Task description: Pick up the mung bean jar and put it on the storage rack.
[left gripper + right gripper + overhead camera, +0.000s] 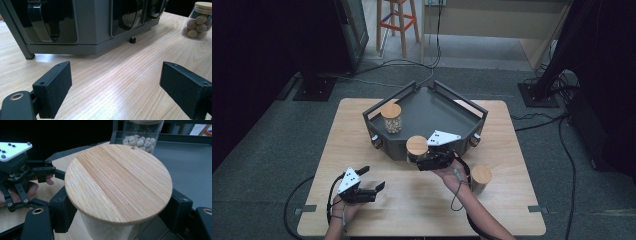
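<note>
Jar (416, 148) with a wooden lid sits clenched in the right claw (422, 161) at the front edge of the dark tray (432, 112); left claw (374, 179) hangs released over the bare desk (412, 200); a second lidded jar (481, 177) stands near the right hand

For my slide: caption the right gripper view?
Right hand-held gripper clamps a wooden-lidded jar at the tray.
</note>
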Motion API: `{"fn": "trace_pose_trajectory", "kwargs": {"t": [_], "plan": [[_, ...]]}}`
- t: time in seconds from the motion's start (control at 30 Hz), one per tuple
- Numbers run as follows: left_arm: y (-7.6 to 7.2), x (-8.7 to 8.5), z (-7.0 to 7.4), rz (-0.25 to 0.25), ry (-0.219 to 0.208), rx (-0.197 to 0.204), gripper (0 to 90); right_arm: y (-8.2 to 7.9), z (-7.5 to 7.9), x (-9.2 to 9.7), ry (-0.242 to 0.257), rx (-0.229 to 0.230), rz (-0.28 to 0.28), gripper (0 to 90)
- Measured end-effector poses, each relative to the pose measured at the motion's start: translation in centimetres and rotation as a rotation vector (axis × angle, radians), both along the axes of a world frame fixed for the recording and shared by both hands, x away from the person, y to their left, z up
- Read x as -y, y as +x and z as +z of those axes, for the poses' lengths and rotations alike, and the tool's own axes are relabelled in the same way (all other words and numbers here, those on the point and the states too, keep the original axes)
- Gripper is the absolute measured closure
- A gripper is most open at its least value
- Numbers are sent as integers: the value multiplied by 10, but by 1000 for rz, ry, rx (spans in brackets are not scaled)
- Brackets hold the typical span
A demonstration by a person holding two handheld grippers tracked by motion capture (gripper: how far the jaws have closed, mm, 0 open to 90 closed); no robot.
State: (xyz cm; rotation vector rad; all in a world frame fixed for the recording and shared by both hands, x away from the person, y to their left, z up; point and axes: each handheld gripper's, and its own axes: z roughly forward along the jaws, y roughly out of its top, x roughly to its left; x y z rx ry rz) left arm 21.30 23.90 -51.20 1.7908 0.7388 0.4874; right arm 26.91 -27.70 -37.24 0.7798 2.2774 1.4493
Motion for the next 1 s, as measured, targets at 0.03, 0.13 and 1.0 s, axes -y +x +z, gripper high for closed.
{"fn": "trace_pose_trajectory", "kwargs": {"t": [0.03,0.13,1.0], "plan": [[0,1,0,1,2,1,105,0,0,0,1,1,0,250],[0,0,1,2,7,1,105,2,2,1,9,-1,1,250],[-1,-2,1,12,4,0,105,12,15,2,24,7,-16,250]]}}
